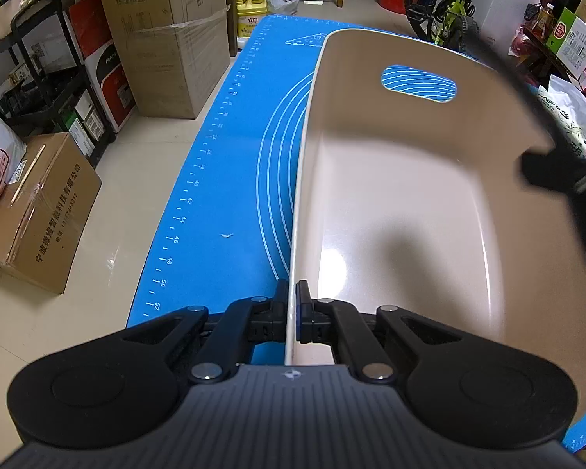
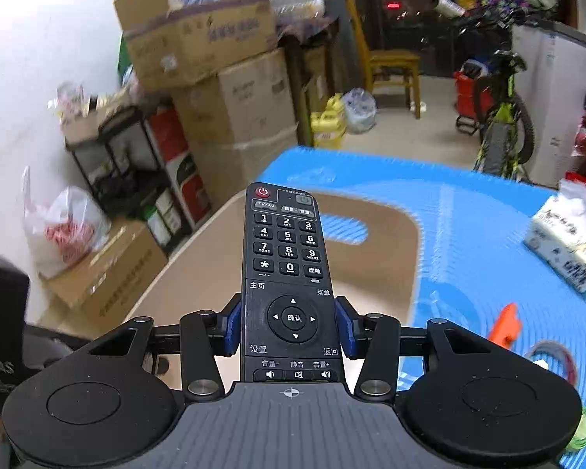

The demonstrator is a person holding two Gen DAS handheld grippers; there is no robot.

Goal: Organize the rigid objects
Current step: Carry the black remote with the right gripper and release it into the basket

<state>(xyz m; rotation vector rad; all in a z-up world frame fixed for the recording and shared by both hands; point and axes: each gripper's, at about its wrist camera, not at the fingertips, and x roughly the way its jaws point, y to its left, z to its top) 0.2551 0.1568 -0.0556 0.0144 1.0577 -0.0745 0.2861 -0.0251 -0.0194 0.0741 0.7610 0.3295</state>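
Observation:
A beige plastic bin [image 1: 402, 179] with a handle slot stands on the blue mat [image 1: 230, 164]; its inside shows nothing in it. My left gripper [image 1: 292, 305] is shut on the bin's near left wall. My right gripper [image 2: 289, 326] is shut on a black remote control [image 2: 287, 269], buttons up, held above the bin [image 2: 199, 273]. In the left wrist view the remote's dark blurred shape [image 1: 558, 172] shows over the bin's right side.
Cardboard boxes [image 1: 168, 39] and a black rack [image 1: 47, 78] line the floor left of the table. On the mat to the right lie a tissue pack [image 2: 566, 242], an orange item [image 2: 506, 326] and a tape roll [image 2: 554, 355]. A bicycle [image 1: 445, 4] stands behind.

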